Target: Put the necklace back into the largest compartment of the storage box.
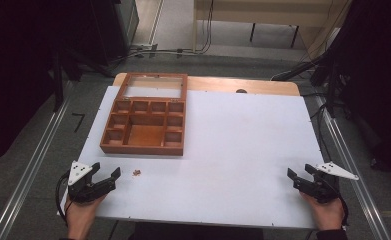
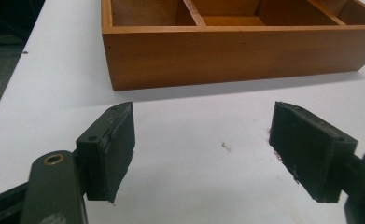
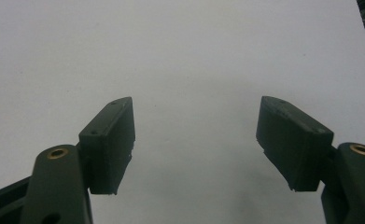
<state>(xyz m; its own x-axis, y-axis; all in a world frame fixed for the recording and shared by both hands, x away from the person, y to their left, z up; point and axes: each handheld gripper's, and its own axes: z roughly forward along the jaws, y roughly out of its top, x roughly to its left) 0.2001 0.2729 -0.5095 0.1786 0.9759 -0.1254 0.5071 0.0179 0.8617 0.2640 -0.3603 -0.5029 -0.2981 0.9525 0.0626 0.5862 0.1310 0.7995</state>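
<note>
Jaws wide on both sides, nothing held. Left gripper [image 1: 105, 176] sits at the lower left of the high view, right gripper [image 1: 300, 172] at the lower right, each low over the bench [image 1: 243, 145].

Largest first: white bench top spans the middle of the frame, bare across its right half. Wooden box [image 1: 144, 126] lies in the upper left part of it, lid swung open toward the top of the frame, one large compartment in the middle with small ones along the top and sides. All compartments look empty from here.

Smallest: a tiny reddish-brown bit [image 1: 137, 173] on the bench, lower left of the high view, just right of my left jaws and below the box's near wall, apart from it. In the left gripper view the box [image 2: 236, 51] fills the top of the frame, and a trace of the bit [image 2: 277, 156] peeks out at the inner edge of the right-hand jaw; a pale fleck lies between the jaws. What the bit is, too small to tell.

Judgement: the step in hand is picking up that bit with the left gripper. To do it well I would shift right until it sits centred between the jaws, come down until the tips nearly brush the bench, then close slowly so it is pinched rather than flicked away. Right gripper is well apart from it.
</note>
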